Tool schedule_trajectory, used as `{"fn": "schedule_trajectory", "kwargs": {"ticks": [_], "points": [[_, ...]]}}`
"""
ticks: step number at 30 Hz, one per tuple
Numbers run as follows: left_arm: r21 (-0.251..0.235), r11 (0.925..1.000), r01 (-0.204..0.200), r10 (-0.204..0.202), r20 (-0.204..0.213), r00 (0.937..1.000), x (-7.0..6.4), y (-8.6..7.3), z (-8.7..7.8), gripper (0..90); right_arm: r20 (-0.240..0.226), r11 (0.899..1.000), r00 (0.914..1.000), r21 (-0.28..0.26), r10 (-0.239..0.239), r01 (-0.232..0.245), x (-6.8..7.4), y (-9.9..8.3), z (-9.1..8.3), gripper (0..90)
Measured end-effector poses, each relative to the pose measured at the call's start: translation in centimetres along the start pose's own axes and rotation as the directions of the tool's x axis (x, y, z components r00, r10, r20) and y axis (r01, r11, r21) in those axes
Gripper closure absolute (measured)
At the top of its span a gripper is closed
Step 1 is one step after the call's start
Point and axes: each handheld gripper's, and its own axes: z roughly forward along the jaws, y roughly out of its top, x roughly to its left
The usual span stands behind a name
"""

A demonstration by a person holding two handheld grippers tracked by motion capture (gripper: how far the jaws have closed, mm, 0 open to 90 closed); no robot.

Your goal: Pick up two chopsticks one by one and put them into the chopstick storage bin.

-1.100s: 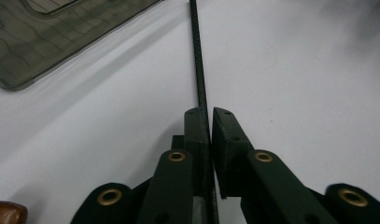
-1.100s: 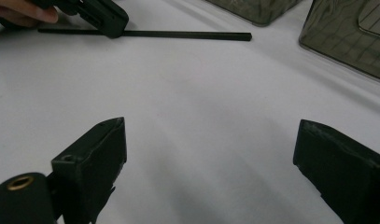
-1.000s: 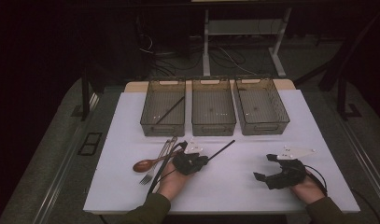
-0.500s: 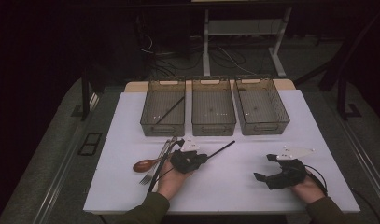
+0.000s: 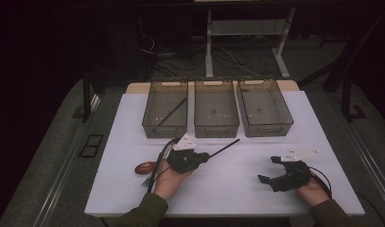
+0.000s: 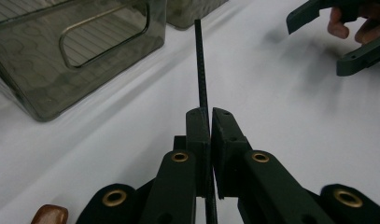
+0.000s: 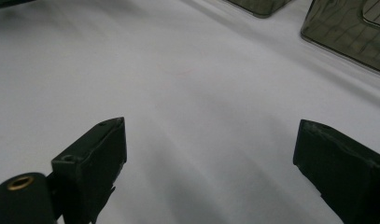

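My left gripper (image 5: pixel 203 156) is shut on a thin black chopstick (image 5: pixel 225 148), left of the table's middle. The stick points up and to the right, toward the bins. In the left gripper view the jaws (image 6: pixel 210 114) pinch the chopstick (image 6: pixel 200 65) near its lower end, and it runs straight ahead over the white table. My right gripper (image 5: pixel 266 169) rests low at the front right, open, with nothing between its jaws. Only bare white table lies between them in the right gripper view (image 7: pixel 211 144).
Three translucent brown bins stand in a row at the back: the left bin (image 5: pixel 152 124) holds another black chopstick (image 5: pixel 172 111); the middle bin (image 5: pixel 216 130) and right bin (image 5: pixel 266 130) sit beside it. A wooden spoon (image 5: pixel 145 167) and a fork (image 5: pixel 147 181) lie by my left hand.
The left gripper, with the chopstick, has shifted only slightly, its tip a touch higher. The right gripper has stayed in place and open.
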Motion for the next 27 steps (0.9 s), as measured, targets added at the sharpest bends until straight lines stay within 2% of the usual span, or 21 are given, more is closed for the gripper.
{"fn": "schedule_trajectory", "kwargs": {"ticks": [13, 27], "points": [[-0.021, 0.9998, -0.005, 0.005, 0.015, 0.9999, 0.8, 0.7, -1.9, 85.4, -0.005, 1.0, 1.0, 0.002, 0.001, -0.001, 0.0, 0.0, 0.0, 8.9], [-0.058, 0.9983, 0.006, -0.006, 0.008, 1.0, 2.1, 1.9, -5.0, 85.4, -0.007, 1.0, 1.0, 0.001, 0.002, -0.002, 0.0, 0.0, 0.0, 8.9]]}}
